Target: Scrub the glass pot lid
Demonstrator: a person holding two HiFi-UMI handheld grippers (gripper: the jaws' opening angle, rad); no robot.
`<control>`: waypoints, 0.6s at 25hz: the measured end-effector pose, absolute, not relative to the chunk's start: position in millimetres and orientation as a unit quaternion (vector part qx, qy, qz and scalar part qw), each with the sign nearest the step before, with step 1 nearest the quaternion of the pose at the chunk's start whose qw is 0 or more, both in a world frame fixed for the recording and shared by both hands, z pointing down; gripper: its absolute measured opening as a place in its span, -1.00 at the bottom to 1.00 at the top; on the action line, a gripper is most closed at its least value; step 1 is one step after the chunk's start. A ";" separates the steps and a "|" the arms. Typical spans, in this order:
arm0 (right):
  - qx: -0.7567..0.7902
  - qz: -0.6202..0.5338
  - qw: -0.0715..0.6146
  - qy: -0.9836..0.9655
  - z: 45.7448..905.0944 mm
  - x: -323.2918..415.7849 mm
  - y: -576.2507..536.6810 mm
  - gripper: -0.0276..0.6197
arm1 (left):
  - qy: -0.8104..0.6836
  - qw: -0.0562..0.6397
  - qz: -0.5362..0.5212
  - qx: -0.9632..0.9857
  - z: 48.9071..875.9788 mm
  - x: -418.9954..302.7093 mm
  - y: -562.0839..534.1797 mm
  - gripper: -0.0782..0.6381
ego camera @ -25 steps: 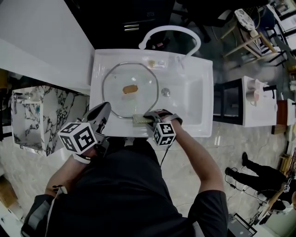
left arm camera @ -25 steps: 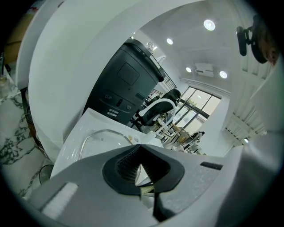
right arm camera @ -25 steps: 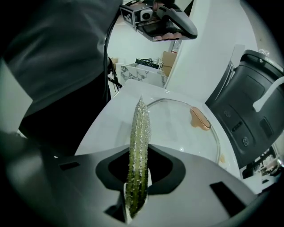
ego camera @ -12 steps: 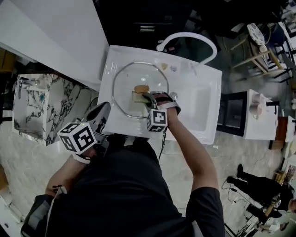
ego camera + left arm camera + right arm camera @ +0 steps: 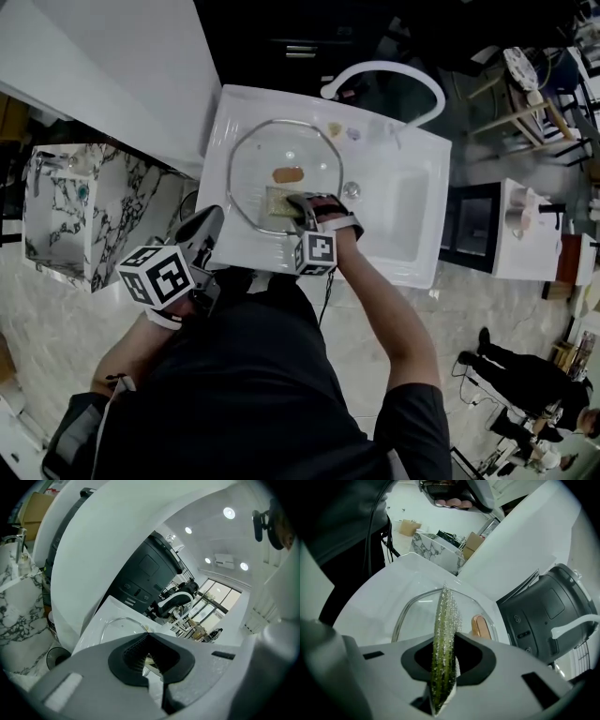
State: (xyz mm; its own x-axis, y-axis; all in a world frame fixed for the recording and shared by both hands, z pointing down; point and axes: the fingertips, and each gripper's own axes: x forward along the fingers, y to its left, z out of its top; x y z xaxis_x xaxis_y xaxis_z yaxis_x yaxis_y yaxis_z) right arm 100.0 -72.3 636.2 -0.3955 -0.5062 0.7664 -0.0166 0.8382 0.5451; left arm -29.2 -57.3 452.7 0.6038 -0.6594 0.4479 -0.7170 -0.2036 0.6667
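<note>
The glass pot lid [image 5: 251, 159] lies flat in the left part of the white sink [image 5: 412, 197], its copper knob [image 5: 287, 174] in the middle. My right gripper [image 5: 302, 208] is shut on a yellow-green sponge [image 5: 278, 199], which rests on the lid's near part, just short of the knob. In the right gripper view the wet sponge [image 5: 446, 634] stands on edge between the jaws of the right gripper [image 5: 445, 670], above the lid [image 5: 417, 616] and beside the knob [image 5: 479, 626]. My left gripper [image 5: 199, 236] hangs off the sink's near-left corner, shut and holding nothing [image 5: 151, 654].
A white curved faucet [image 5: 386, 71] arches over the sink's far side, and the drain [image 5: 352, 189] sits right of the lid. A white counter [image 5: 112, 56] and a marble block [image 5: 66, 202] flank the left. A dark appliance [image 5: 543, 616] stands behind. A person [image 5: 511, 367] stands far right.
The right gripper pushed the sponge from the lid's near rim up to the knob, then drew it back a little toward me. The left gripper stayed put.
</note>
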 end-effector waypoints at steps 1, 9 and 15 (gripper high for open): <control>0.163 -0.231 0.524 -0.803 637.1 99.5 -67.9 -0.71 | -0.441 0.448 0.034 0.777 452.8 -26.3 -57.7 -0.78; 0.156 -0.215 0.519 -0.812 645.8 95.4 -30.1 -0.71 | -0.412 0.446 0.051 0.793 450.2 -0.8 -61.9 -0.78; 0.152 -0.203 0.521 -0.815 650.3 93.8 -12.3 -0.71 | -0.396 0.445 0.058 0.801 450.8 12.4 -62.8 -0.78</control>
State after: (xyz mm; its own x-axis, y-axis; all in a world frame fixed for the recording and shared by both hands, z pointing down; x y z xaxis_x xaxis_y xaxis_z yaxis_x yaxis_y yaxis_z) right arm 93.8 -12.3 650.3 -0.4098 -0.4604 0.7875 -0.0363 0.8708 0.4902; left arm 12.4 -62.8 450.8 0.6793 -0.5828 0.4461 -0.6865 -0.2896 0.6670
